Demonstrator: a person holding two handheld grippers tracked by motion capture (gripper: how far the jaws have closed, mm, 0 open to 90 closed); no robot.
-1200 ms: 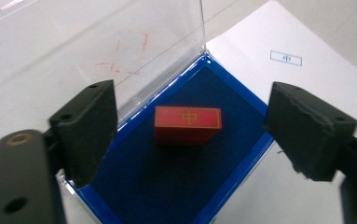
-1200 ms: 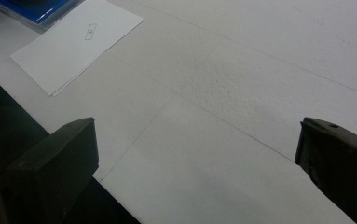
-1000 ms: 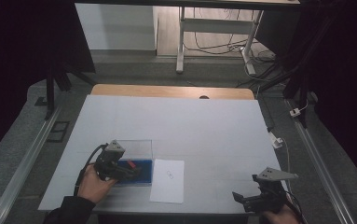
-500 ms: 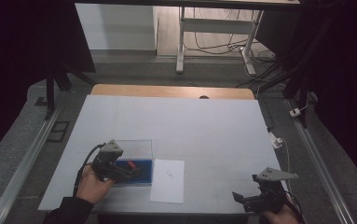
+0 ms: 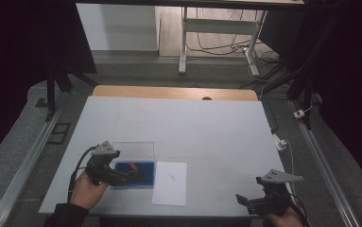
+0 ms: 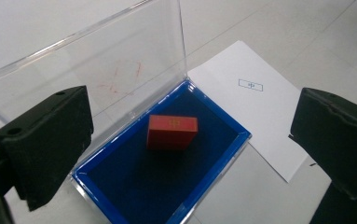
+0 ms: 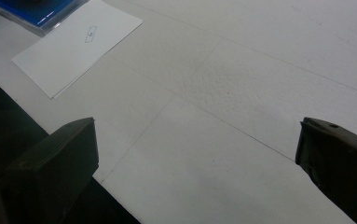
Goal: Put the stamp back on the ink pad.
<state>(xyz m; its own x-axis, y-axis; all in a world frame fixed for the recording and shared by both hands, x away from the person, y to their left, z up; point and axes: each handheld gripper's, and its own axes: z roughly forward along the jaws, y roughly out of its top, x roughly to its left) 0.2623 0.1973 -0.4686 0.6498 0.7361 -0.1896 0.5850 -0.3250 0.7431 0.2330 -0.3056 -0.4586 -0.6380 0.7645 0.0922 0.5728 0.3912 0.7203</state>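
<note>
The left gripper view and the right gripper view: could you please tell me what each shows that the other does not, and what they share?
The left gripper view alone shows the red block lying on the dark blue lining of the open blue case, with its clear lid raised behind. The right gripper view alone shows a long stretch of bare white table and its dark near edge. Both show the white sheet with a small printed box, lying beside the case, and each looks between its own open jaws.
</note>
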